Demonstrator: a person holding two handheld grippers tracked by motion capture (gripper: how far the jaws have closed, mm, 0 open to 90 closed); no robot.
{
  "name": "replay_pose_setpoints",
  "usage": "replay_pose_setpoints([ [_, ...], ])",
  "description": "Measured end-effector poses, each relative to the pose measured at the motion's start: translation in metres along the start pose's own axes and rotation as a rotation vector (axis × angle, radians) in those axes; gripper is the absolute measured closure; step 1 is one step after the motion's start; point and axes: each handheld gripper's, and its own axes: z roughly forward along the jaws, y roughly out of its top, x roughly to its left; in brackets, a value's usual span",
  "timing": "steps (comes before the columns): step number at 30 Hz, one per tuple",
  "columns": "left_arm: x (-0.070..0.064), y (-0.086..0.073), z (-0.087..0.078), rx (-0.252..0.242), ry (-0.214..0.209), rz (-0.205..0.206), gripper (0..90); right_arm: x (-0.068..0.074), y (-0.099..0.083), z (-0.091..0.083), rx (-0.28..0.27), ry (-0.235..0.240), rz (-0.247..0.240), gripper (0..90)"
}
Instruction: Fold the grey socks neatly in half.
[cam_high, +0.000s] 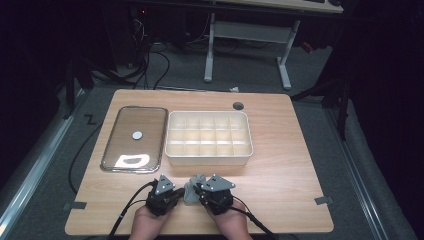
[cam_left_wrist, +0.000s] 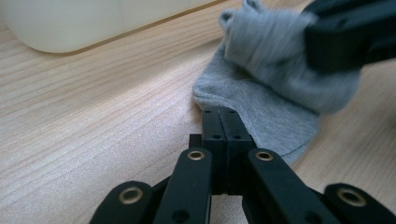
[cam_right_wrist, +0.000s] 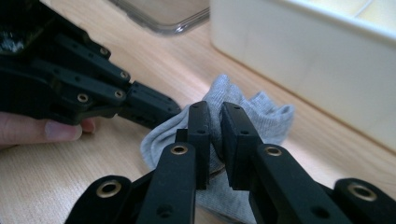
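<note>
A person's two hands come in at the near edge of a light wooden counter (cam_high: 280, 190), each holding a black two-jaw gripper. Between them, close to the near edge, lies a small grey sock (cam_high: 191, 192), bunched up.

The left gripper (cam_high: 176, 192) points right toward the sock. In the left gripper view its fingers (cam_left_wrist: 219, 126) are pressed together at the sock's near hem (cam_left_wrist: 261, 116); they seem to pinch the fabric edge, though the cloth between them is hard to make out.

The right gripper (cam_high: 199, 189) points left. In the right gripper view its fingers (cam_right_wrist: 201, 126) are clamped on a raised fold of the sock (cam_right_wrist: 261, 112), with fabric squeezed in the narrow gap between them. The two grippers meet almost tip to tip over the sock, so neither is clearly nearer. The sock's long axis cannot be told in its crumpled state.

Farther back, just beyond the sock and slightly to the right, stands a cream plastic organiser box (cam_high: 209, 158), divided into a grid of small compartments. All compartments that can be seen look empty.

To the left of the box, just beside it, lies a clear lid (cam_high: 134, 137) with rounded corners, flat on the counter, with a small round white spot at its middle.

The likely next move is carrying the sock away from the person, forward into a compartment.
</note>
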Motion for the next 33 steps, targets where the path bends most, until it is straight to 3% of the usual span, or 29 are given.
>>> replay_pose_setpoints([
  [6,0.000,0.000,0.000,0.003,-0.006,-0.003,90.0,0.010,-0.001,0.012,0.025,0.036,-0.015,81.4],
  [7,0.000,0.000,0.000,0.002,-0.006,-0.004,90.0,0.010,-0.001,0.012,0.024,0.044,-0.010,77.4],
  [9,0.000,-0.001,-0.001,0.001,-0.004,-0.002,90.0,0.008,0.002,0.000,-0.031,0.052,0.013,70.5],
  [14,0.000,-0.001,-0.001,-0.003,-0.004,-0.004,89.1,0.004,0.005,-0.017,-0.070,0.037,0.018,71.9],
  [17,0.000,-0.001,-0.001,-0.003,-0.005,0.000,89.4,-0.001,0.000,-0.014,-0.044,0.012,0.027,76.3],
  [18,0.000,-0.001,-0.001,-0.002,-0.005,0.003,89.4,-0.003,-0.005,-0.006,-0.011,0.001,0.042,78.1],
  [23,-0.001,-0.001,-0.001,0.002,-0.005,0.006,90.0,0.005,-0.015,0.010,0.043,0.023,0.040,80.0],
  [33,-0.003,-0.001,0.000,0.005,0.003,0.022,90.0,0.012,-0.016,0.017,0.037,0.066,0.032,80.6],
])
